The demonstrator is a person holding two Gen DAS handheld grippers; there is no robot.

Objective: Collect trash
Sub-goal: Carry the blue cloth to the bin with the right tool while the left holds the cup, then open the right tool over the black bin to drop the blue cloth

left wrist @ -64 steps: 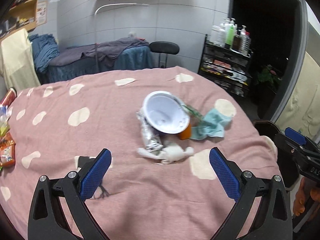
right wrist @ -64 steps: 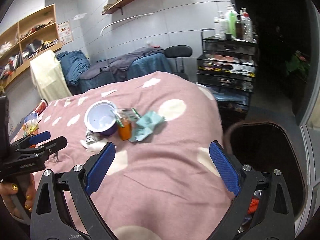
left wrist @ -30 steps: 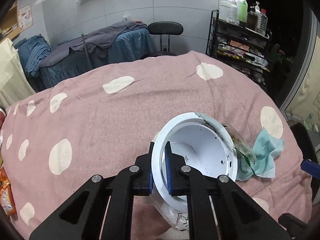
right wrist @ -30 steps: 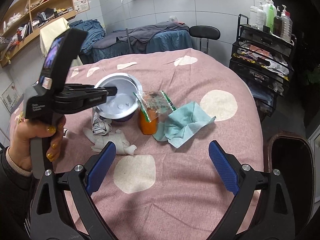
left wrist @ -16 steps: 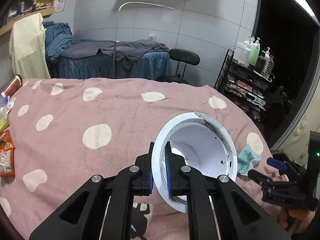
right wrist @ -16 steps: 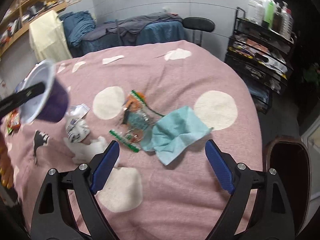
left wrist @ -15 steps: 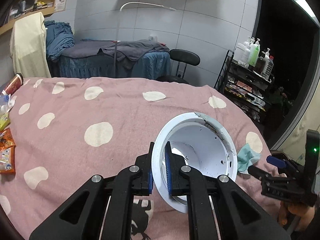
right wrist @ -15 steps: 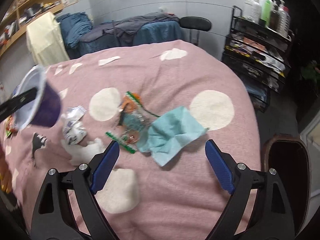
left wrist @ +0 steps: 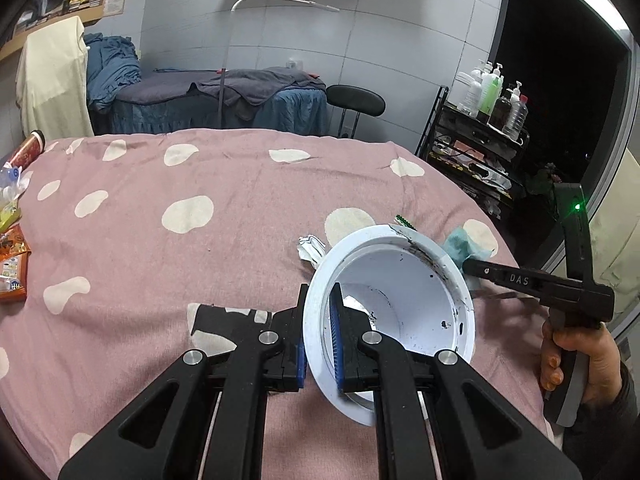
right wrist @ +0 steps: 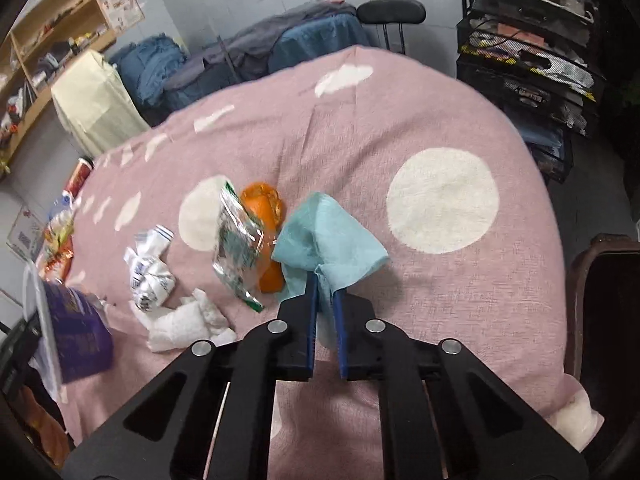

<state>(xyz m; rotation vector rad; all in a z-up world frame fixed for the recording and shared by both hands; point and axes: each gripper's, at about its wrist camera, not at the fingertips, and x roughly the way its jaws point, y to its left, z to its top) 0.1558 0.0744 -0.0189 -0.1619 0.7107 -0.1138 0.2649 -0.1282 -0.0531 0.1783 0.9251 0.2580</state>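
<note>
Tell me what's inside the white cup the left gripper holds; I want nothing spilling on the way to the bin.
The cup looks empty apart from dark specks on its white wall. The pad inside the rim covers a strip of it.

One readable marking
"DAS" stands in pale letters on the right claw's (left wrist: 466, 267) black arm; other print is illegible.

Each fisheye camera sat just behind its own black tongs and looked forward and down along them at close range. The left view faced the pink cloth-covered tabletop with cream spots (left wrist: 240, 208), the tiled wall at 12 o'clock. The right view tilted more steeply onto that cloth. Both shared the black wire rack (right wrist: 532, 72) at 2 o'clock and the blue-draped bed (left wrist: 208, 100).
</note>
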